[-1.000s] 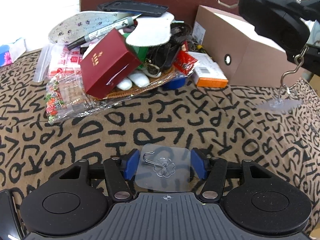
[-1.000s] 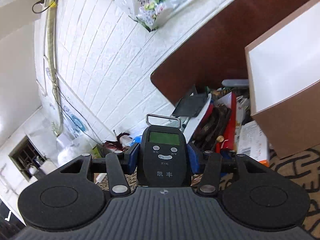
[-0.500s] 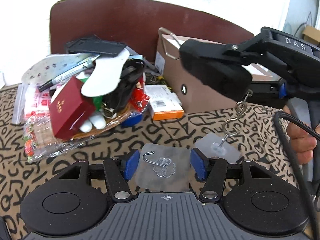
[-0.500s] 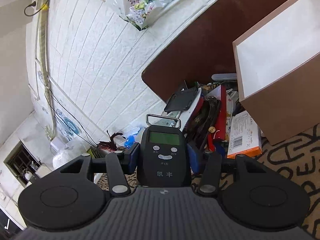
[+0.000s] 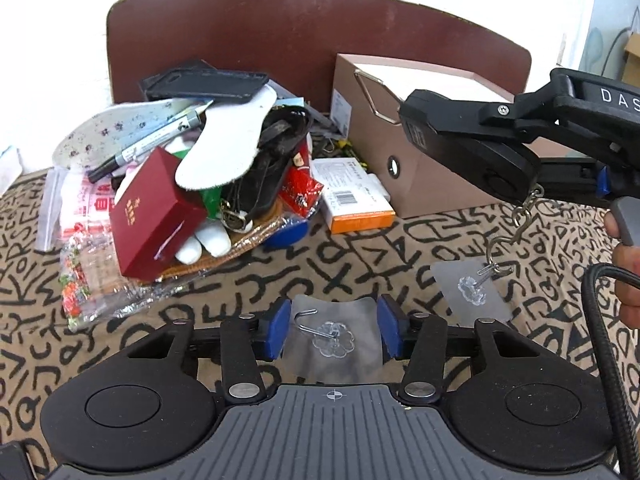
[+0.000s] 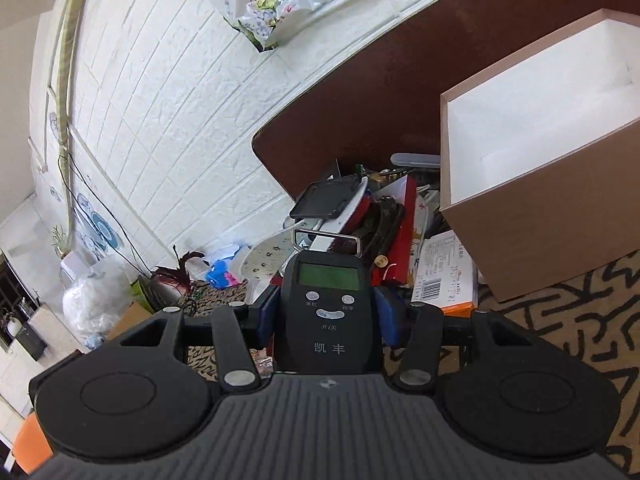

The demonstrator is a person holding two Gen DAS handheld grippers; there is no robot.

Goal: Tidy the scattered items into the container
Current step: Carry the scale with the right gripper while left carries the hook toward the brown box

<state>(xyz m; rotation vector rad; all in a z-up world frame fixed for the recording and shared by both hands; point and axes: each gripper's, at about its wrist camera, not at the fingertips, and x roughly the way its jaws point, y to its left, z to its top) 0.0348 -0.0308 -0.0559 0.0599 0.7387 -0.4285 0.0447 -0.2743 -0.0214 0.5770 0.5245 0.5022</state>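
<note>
Between the closing left hand-held gripper [image 5: 334,334], the adhesive hook [image 5: 332,334] points left.

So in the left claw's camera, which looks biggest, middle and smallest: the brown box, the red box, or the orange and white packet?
1. Brown box, easily the biggest, though the scale partly hides it.
2. Red box.
3. Orange and white packet, smallest, but not by much; it lies farther back, so I'm unsure of these two.

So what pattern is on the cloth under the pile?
The cloth is tan, covered in black letter-like scribbles; clearest in the left wrist view.
</note>
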